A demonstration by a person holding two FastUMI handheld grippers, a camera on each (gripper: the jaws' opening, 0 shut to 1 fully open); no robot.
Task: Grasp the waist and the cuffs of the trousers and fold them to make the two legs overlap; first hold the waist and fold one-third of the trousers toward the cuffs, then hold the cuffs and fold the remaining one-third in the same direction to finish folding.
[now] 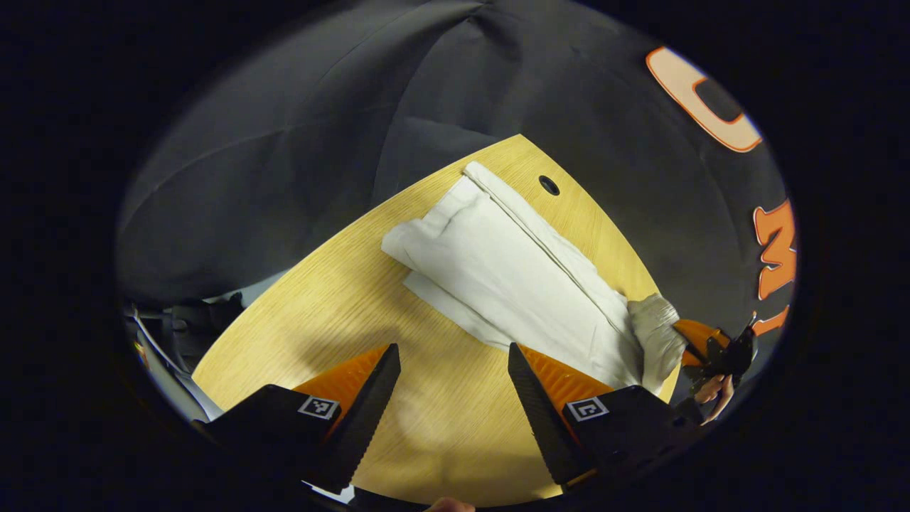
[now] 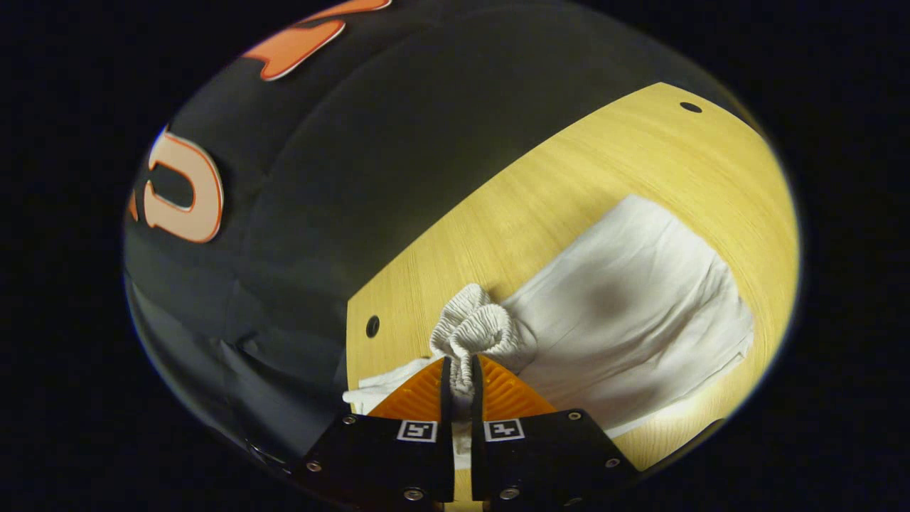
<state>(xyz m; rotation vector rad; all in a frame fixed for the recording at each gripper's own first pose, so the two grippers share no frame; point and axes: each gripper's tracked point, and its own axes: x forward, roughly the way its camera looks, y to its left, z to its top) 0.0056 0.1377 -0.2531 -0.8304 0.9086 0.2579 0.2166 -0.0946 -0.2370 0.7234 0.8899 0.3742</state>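
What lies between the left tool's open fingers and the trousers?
Bare wood only: in the left gripper view, the table runs clear from the left tool to the trousers.

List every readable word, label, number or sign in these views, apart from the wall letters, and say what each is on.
None can be read.
Left gripper: a square black-and-white marker on each of the jaws; a pattern, not text.
Right gripper: the same kind of marker on each of its jaws; no words.
Trousers: plain white, no label or print showing.
Table: bare wood, no writing.
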